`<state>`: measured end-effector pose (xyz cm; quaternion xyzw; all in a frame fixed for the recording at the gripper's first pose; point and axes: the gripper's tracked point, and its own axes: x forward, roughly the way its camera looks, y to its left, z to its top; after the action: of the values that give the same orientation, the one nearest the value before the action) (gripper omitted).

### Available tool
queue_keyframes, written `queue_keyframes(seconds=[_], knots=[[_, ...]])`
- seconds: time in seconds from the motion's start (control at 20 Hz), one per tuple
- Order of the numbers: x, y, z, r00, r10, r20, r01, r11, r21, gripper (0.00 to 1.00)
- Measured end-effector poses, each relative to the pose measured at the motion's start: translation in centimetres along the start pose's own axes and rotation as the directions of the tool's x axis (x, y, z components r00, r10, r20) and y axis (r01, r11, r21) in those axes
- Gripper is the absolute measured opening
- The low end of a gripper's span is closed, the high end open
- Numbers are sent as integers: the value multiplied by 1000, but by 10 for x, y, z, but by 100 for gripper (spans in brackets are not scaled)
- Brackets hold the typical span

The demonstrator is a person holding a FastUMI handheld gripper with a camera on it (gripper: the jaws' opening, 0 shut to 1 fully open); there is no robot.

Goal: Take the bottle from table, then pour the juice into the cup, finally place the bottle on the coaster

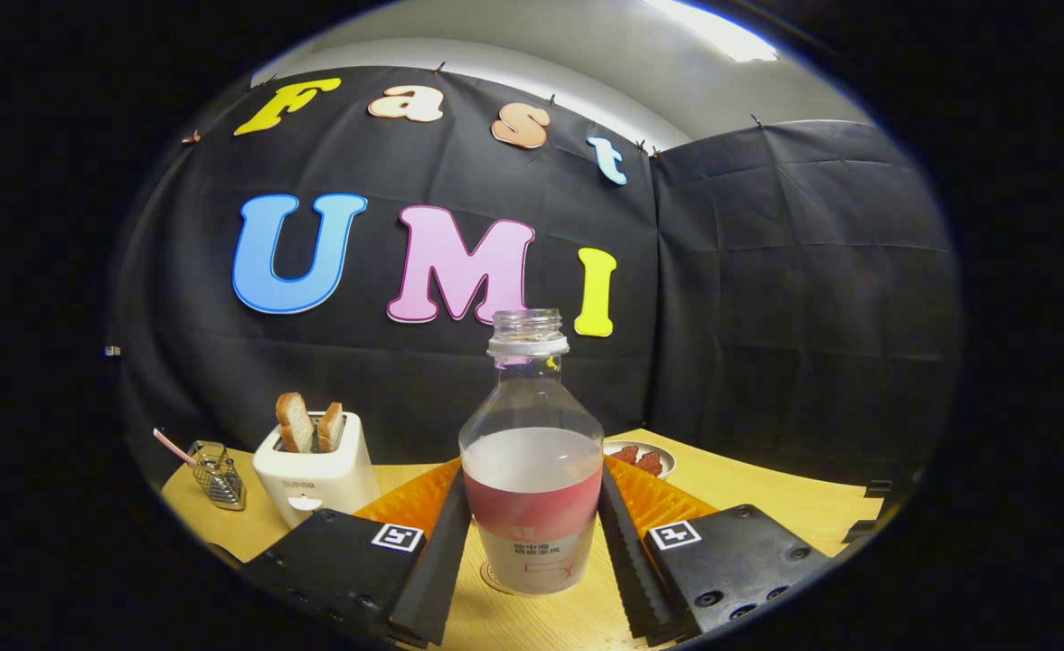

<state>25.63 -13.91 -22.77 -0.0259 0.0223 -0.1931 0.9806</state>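
A clear, uncapped bottle (532,470) with pale juice and a red-and-white label stands upright between my fingers. Its base rests on the wooden table (767,497), where a thin round rim, seemingly the coaster (488,580), peeks out at the left of the base. My gripper (533,529) is shut on the bottle, with the left black ribbed pad (446,551) and the right pad (626,551) pressed against the label's two sides.
A white toaster (315,470) holding two slices of bread stands beyond the left finger. Further left is a small wire basket (218,475) with a pink stick. A small plate (644,457) of red food lies behind the bottle to the right.
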Motion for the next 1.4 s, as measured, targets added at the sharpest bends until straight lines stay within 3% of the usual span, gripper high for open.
queue_keyframes(seconds=[0.3,0.65,0.9,1.4], knots=[[41,16,-53,1000,-28,-15,28,1000,7,75],[72,21,-81,998,-57,-33,58,998,37,75],[73,10,-95,994,-97,-53,101,992,70,75],[69,13,-116,995,-79,-65,84,992,90,77]])
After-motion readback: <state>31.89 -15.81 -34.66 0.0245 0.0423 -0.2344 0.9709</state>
